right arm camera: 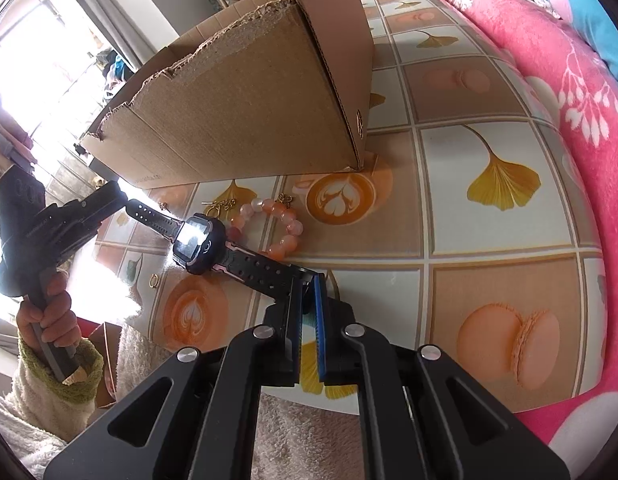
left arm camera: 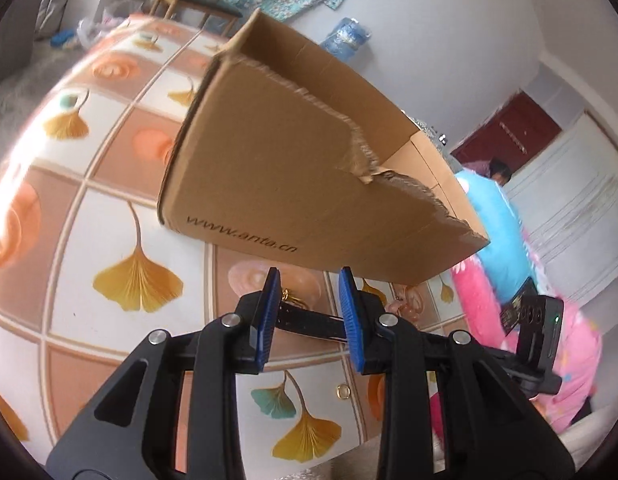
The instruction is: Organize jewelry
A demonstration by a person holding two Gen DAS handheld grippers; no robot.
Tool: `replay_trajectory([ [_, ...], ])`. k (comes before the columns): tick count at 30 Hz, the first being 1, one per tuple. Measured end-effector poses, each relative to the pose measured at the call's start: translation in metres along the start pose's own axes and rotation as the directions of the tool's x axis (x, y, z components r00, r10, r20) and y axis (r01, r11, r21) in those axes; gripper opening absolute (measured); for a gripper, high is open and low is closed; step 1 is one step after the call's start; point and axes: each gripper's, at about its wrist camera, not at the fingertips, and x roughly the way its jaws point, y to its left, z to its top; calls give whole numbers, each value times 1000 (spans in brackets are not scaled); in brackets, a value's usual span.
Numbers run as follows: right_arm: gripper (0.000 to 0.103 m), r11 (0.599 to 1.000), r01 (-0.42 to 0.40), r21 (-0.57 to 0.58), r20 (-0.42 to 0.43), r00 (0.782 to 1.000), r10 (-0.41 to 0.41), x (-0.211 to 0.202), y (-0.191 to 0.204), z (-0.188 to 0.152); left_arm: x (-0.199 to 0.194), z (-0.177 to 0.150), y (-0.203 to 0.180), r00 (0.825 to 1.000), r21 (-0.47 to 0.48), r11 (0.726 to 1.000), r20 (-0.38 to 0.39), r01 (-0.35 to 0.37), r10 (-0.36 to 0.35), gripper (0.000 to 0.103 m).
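Observation:
A black watch with a lit square face hangs stretched above the table between both grippers. My right gripper is shut on the near strap end. The left gripper, held by a hand, grips the far strap end. In the left wrist view the black strap spans from one blue pad to the other of my left gripper. A pink-orange bead bracelet, a gold chain with a toggle clasp and a small gold ring lie on the table under the watch.
An open cardboard box with torn edges stands just behind the jewelry, also in the left wrist view as the box. The tablecloth has ginkgo leaves and macarons. A pink blanket borders the table on the right.

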Motion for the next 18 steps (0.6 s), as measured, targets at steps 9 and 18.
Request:
replay_trajectory([
  [9,6,1000,3,-3,3,1000,-3,0,1,1,4,-6,2,1000,-6,1000,1,-3,3,27],
  [18,6,1000,6,-7,9,1000,-6,0,1,1,6,-11,0,990,50,988,6,-144,144,27],
])
